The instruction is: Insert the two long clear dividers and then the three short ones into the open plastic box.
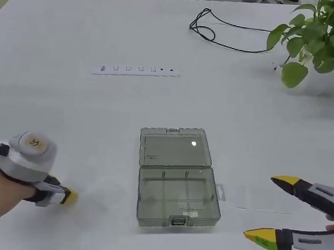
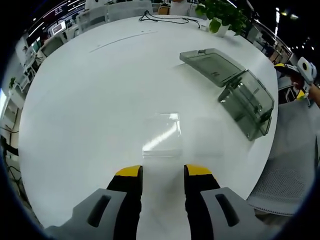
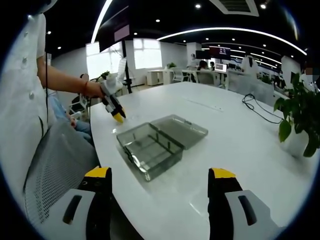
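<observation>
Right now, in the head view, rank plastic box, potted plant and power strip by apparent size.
1. plastic box and potted plant: alike; the plant is cropped and farther, so unranked.
2. power strip.

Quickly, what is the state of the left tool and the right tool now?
Left tool: open a little, holding nothing; a clear flat plastic divider lies ahead of it.
Right tool: wide open, holding nothing.
</observation>
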`<state>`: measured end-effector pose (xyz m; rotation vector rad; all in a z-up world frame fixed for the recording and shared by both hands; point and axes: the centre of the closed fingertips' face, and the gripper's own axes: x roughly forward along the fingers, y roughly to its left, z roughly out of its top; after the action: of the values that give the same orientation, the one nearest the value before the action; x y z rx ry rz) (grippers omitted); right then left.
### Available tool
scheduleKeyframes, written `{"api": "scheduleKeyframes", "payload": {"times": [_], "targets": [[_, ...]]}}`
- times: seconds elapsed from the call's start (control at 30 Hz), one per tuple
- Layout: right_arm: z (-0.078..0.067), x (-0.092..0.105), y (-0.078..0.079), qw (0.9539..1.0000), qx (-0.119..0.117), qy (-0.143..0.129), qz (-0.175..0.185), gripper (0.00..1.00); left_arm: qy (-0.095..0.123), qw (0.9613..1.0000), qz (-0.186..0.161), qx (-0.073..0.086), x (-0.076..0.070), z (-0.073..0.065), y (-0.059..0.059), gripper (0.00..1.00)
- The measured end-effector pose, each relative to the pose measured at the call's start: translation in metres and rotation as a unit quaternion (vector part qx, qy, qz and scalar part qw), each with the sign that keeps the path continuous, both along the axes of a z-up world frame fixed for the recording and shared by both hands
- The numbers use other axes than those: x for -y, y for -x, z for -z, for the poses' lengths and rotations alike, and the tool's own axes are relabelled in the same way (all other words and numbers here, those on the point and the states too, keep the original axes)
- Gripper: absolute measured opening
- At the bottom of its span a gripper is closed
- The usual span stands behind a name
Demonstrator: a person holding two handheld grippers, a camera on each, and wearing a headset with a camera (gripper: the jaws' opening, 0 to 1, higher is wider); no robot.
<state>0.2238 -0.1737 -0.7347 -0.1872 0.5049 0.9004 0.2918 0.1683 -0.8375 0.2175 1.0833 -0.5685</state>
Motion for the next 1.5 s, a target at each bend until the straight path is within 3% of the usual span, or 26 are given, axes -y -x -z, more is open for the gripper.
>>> {"api": "scheduleKeyframes", "payload": {"times": [0.23, 0.33, 0.43, 0.57, 0.73, 0.8, 0.87, 1.03, 1.1, 1.23, 1.37, 1.5], "targets": [[-0.008, -0.004, -0.003, 1.0000, -0.001, -0.006, 0.002, 0.79, 0.036, 0.9990, -0.018, 0.018, 0.008, -0.017, 0.002, 0.30], [-0.012, -0.005, -0.006, 0.9999, -0.002, -0.010, 0.005, 0.78, 0.068, 0.9966, -0.033, 0.033, 0.018, -0.028, 0.000, 0.30], [-0.017, -0.007, -0.008, 0.9998, 0.000, -0.017, 0.007, 0.78, 0.081, 0.9952, -0.035, 0.042, 0.025, -0.036, 0.001, 0.30], [-0.023, -0.008, -0.012, 0.9997, 0.005, -0.021, 0.009, 0.77, 0.114, 0.9908, -0.045, 0.056, 0.036, -0.051, -0.001, 0.30], [-0.035, -0.014, -0.015, 0.9996, 0.005, -0.026, 0.009, 0.73, 0.164, 0.9820, -0.051, 0.079, 0.057, -0.075, -0.004, 0.30], [-0.039, -0.016, -0.016, 0.9996, 0.001, -0.028, 0.010, 0.70, 0.174, 0.9801, -0.049, 0.082, 0.064, -0.082, -0.003, 0.30], [-0.044, -0.020, -0.018, 0.9993, 0.002, -0.035, 0.014, 0.70, 0.196, 0.9752, -0.050, 0.090, 0.075, -0.091, -0.003, 0.30], [-0.061, -0.032, -0.021, 0.9985, 0.002, -0.053, 0.015, 0.66, 0.228, 0.9674, -0.045, 0.100, 0.096, -0.109, 0.000, 0.30], [-0.067, -0.038, -0.021, 0.9981, -0.002, -0.059, 0.015, 0.64, 0.247, 0.9622, -0.041, 0.106, 0.107, -0.117, 0.001, 0.30], [-0.078, -0.050, -0.022, 0.9970, -0.006, -0.075, 0.017, 0.63, 0.274, 0.9549, -0.043, 0.106, 0.124, -0.127, 0.007, 0.30], [-0.088, -0.060, -0.023, 0.9946, -0.014, -0.100, 0.025, 0.59, 0.291, 0.9501, -0.037, 0.106, 0.138, -0.134, 0.013, 0.30], [-0.089, -0.065, -0.027, 0.9938, -0.024, -0.100, 0.044, 0.55, 0.314, 0.9425, -0.039, 0.107, 0.150, -0.140, 0.015, 0.30]]}}
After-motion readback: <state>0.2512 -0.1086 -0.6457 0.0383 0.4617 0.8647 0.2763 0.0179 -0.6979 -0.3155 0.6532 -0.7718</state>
